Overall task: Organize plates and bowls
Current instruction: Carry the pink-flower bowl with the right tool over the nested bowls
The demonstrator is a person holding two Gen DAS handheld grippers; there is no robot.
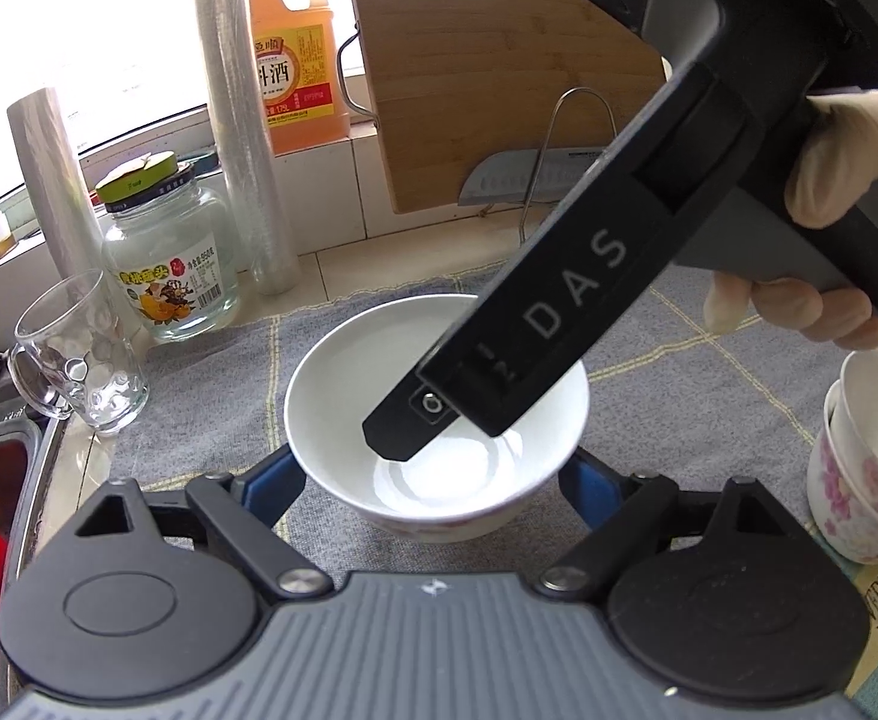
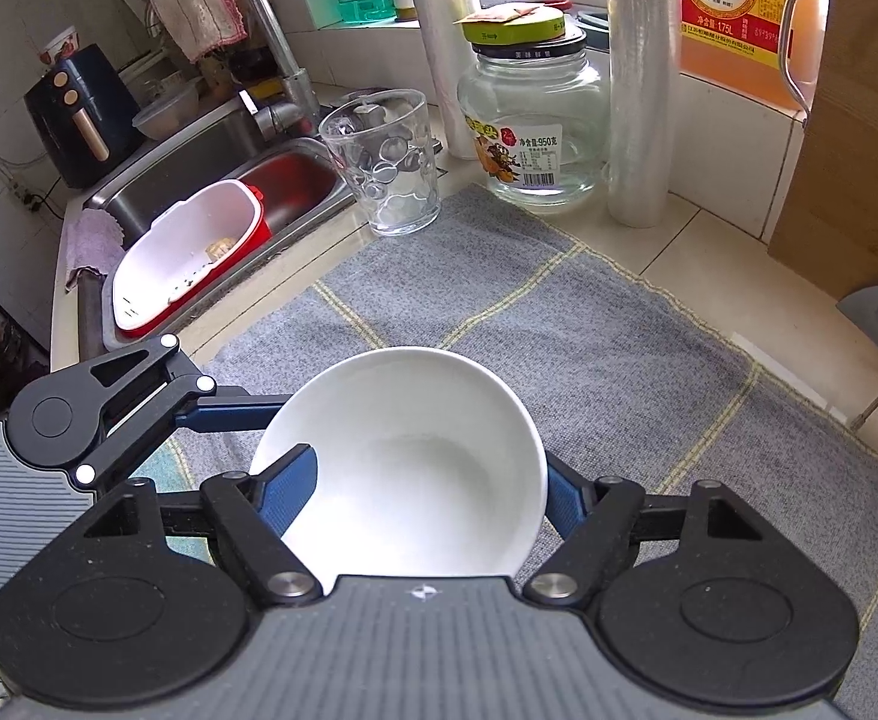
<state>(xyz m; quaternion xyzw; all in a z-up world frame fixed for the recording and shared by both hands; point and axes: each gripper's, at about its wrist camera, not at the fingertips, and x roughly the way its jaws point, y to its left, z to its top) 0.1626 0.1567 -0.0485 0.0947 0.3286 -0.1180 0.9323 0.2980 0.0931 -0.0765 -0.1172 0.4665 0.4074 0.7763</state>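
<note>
Sink (image 2: 210,150): far left, red-and-white basket (image 2: 186,252) inside. Glass mug (image 2: 387,162): on surface beside sink, at edge of grey checked mat (image 2: 589,324). Glass jar (image 2: 535,120), green lid: behind mat. Left claw (image 1: 432,480): blue fingers (image 1: 276,483) wide either side of white bowl (image 1: 378,384), against its outer wall; bowl over mat. Right claw (image 2: 432,498): pinching same bowl, one pad inside rim, other outside. Gloved hand (image 1: 841,162) on right claw handle. Floral cups (image 1: 865,468): stacked, right edge of mat. Cutting board (image 1: 499,78): leaning at back.
</note>
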